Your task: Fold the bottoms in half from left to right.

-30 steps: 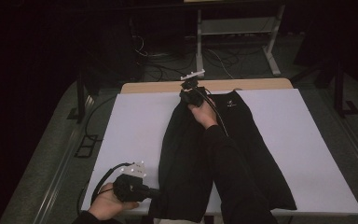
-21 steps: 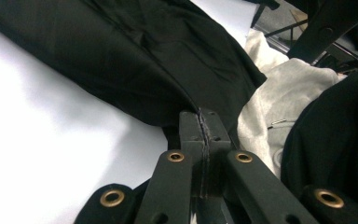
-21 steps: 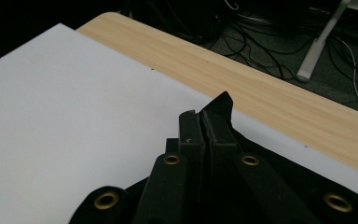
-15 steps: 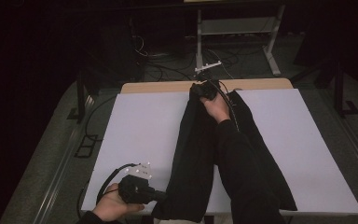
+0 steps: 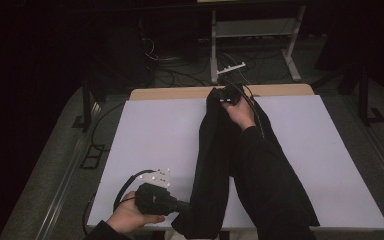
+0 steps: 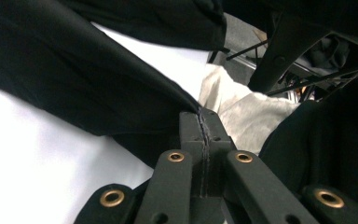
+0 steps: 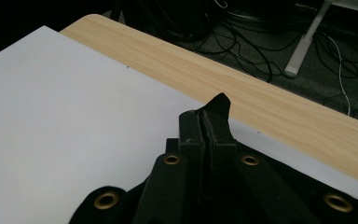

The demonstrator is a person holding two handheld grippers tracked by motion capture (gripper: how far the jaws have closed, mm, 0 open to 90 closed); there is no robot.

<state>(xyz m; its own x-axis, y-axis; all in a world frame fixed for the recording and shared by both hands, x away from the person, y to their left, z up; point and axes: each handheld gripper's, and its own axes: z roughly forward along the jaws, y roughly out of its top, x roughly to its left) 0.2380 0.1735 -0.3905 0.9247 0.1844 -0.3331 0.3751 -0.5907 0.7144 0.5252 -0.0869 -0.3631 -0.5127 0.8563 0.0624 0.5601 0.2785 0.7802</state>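
Item: black garment [image 5: 215, 165], folded lengthwise on white table cover [image 5: 155, 130]. Left gripper [image 6: 200, 122] pinching near hem; right gripper [image 7: 205, 122] pinching far corner. Judgement: hold both pinches, keep cloth taut, align edges.

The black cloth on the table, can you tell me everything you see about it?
The black cloth is a soft, dark garment, folded into a long band. It lies on the white sheet covering the table, running from the far edge to the near one. The left gripper pinches its near end; the right gripper pinches its far end, a small tip poking out. A sleeved forearm lies over it.
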